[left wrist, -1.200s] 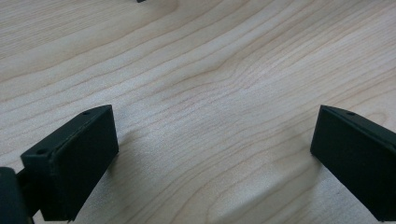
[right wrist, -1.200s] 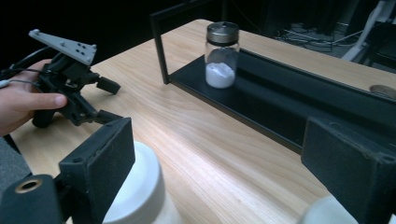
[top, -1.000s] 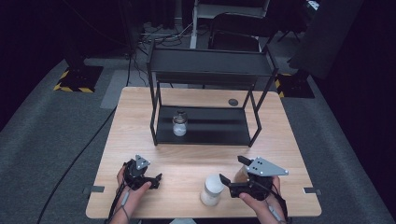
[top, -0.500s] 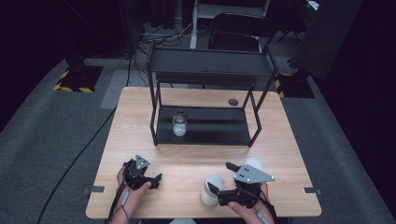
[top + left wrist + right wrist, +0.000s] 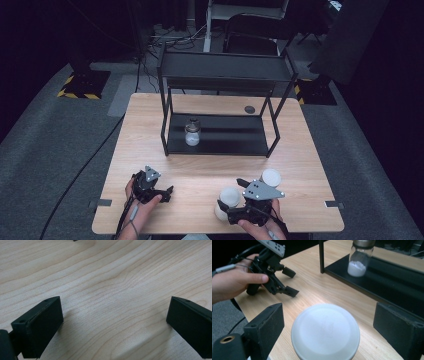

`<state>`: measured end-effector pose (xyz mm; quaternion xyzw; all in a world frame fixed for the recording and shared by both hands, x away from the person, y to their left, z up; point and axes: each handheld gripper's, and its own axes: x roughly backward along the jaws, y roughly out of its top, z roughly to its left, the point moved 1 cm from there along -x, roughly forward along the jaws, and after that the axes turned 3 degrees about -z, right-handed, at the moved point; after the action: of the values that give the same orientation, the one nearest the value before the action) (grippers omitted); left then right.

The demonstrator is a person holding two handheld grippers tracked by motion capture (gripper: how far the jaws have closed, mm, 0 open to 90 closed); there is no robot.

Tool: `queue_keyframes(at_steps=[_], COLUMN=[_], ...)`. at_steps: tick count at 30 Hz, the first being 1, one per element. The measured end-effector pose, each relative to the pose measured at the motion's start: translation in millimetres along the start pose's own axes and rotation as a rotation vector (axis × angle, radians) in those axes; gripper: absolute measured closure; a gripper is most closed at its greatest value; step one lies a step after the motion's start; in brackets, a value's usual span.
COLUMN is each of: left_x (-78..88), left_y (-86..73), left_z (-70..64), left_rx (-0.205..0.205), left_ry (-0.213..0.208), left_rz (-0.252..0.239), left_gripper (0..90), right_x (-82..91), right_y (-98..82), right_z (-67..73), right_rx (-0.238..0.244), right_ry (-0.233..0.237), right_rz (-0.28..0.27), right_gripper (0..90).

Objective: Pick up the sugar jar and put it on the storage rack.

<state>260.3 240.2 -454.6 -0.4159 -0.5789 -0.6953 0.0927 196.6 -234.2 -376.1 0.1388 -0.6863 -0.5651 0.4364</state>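
**Right gripper set about a white-lidded jar; left gripper idle on the table**

High view: A wooden table (image 5: pixel 210 170) is seen from above, with a black two-tier rack (image 5: pixel 220 110) standing on its far half. A small glass jar (image 5: pixel 192 133) with white powder is placed on the rack's lower shelf, near the shelf's left end. The left gripper (image 5: pixel 162 192) is held in a hand at the near left edge of the table. The right gripper (image 5: pixel 224 209) is held at the near right edge, pointing leftward, with a white-lidded jar (image 5: pixel 228 200) at its jaws. A second white-lidded jar (image 5: pixel 270 177) is noted just behind the right gripper.

Left gripper view: Only bare wood grain is recorded between the two black jaws, which are spread wide and released, with nothing in the gap.

Right gripper view: The white-lidded jar (image 5: pixel 325 331) is seen between the jaws from above; a clear gap is left on each side of the lid, so the jaws are released and no grip is made. The left gripper (image 5: pixel 292 282) is seen farther off on the table, its jaws apart. The glass jar (image 5: pixel 359 257) is observed on the black shelf, upright
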Motion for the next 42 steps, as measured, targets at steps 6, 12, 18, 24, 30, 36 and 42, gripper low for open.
queue_keyframes(at_steps=[6, 12, 18, 24, 30, 36, 42], left_x=[0.0, 0.0, 0.0, 0.0, 0.1, -0.1, 0.1], left_y=[0.0, 0.1, 0.2, 0.2, 0.3, -0.3, 0.3], left_z=[0.0, 0.1, 0.1, 0.1, 0.2, 0.3, 0.7], left_rx=[0.001, 0.000, -0.001, -0.001, -0.001, 0.001, -0.005], left_ry=[0.000, -0.001, 0.000, 0.000, -0.001, -0.002, -0.002], left_rz=[0.000, 0.001, 0.001, 0.001, 0.002, -0.002, 0.002], left_gripper=[0.2, 0.2, 0.2, 0.2, 0.2, 0.2, 0.2], right_x=[-9.3, -14.4, -17.8, -16.5, -16.0, -15.1, -11.7], right_y=[-5.0, -9.5, -10.5, -8.8, -5.9, 0.9, 13.0], right_z=[1.3, -0.4, -4.7, -6.1, -10.1, -10.7, -14.3], right_rx=[0.012, 0.005, 0.007, 0.023, 0.012, 0.033, 0.045], right_ry=[-0.004, 0.001, 0.028, 0.044, 0.063, 0.060, 0.060], right_rz=[0.045, 0.067, 0.097, 0.096, 0.100, 0.107, 0.099], right_gripper=[10.9, 14.3, 23.0, 33.0, 32.7, 32.7, 32.7])
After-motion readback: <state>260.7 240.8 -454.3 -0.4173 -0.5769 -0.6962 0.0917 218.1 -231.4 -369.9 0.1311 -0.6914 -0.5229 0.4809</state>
